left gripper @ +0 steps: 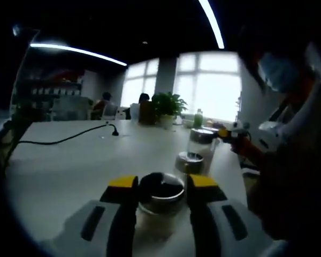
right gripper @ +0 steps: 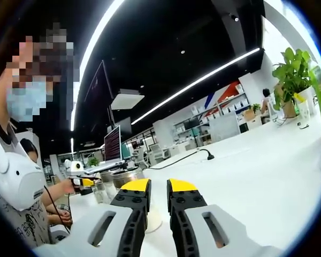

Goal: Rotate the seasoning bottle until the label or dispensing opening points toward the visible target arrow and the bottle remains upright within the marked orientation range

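Standing upright on the white desk (left gripper: 69, 166), the seasoning bottle (left gripper: 160, 201) is pinched at its metal lid by the left gripper (left gripper: 161, 184). Beyond the bottle, two more jars (left gripper: 198, 147) are seen. The right gripper (right gripper: 158, 188) is nearly pressed together, holding nothing.

The left tool (left gripper: 161, 188) hides the seasoning bottle (left gripper: 159, 201) sides, so its label cannot be seen.

The left gripper view looks low along the white table (left gripper: 69, 171) toward bright windows (left gripper: 203, 85). The right gripper view faces across the same table toward shelving (right gripper: 224, 110), tilted upward.
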The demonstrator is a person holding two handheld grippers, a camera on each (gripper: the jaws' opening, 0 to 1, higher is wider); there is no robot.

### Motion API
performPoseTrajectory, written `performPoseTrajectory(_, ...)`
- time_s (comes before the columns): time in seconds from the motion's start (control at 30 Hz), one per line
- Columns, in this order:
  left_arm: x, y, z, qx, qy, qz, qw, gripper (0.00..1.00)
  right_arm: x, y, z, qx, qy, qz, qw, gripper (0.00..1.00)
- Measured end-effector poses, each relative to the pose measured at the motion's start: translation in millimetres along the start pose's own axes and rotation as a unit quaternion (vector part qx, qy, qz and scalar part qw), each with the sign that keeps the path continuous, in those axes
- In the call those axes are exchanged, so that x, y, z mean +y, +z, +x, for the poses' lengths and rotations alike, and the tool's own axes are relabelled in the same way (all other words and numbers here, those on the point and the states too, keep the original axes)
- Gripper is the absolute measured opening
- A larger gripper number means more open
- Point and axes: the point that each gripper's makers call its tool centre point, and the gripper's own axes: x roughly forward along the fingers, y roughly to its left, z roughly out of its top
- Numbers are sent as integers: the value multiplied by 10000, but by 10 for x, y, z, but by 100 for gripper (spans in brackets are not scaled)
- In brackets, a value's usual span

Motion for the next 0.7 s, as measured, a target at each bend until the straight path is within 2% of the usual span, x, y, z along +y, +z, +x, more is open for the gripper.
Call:
performPoseTrajectory(0.07, 17, 24, -24, -79, 132, -7, 9999, 38, 5, 2, 0, -16, 4, 12, 10000, 10)
performPoseTrajectory(0.17, 17, 134, -100, -393, 392, 77, 9984, 39, 17, 4, -4, -28, 6, 8, 10000, 10)
performPoseTrajectory(0.3, 94, 171, -179, -596, 957, 26, 9936, 43, 12, 1, -23, -43, -27, 31, 10000, 10)
performPoseTrajectory(0.4, 169, 140, -255, -720, 1416, -76, 9873, 44, -2, -1, -30, -67, -50, 56, 9999, 10)
performPoseTrajectory(0.47, 162, 120, -265, -758, 1579, -102, 9845, 45, -9, -12, -27, -66, -62, 71, 9999, 10)
performPoseTrajectory(0.5, 178, 141, -282, -892, 1761, -173, 9802, 44, -11, -18, -24, -66, -66, 82, 9999, 10)
performPoseTrajectory(0.57, 91, 168, -279, -1037, 1763, -173, 9787, 43, -5, -24, -22, -57, -58, 83, 9999, 10)
performPoseTrajectory(0.6, 88, 181, -290, -1076, 1904, -101, 9757, 43, -2, -23, -22, -59, -57, 77, 9999, 10)
performPoseTrajectory(0.67, 110, 157, -299, -958, 2246, 103, 9697, 43, 2, -19, -22, -67, -48, 79, 9999, 10)
performPoseTrajectory(0.7, 144, 154, -316, -931, 2465, 174, 9645, 43, 2, -16, -21, -70, -46, 80, 9999, 10)
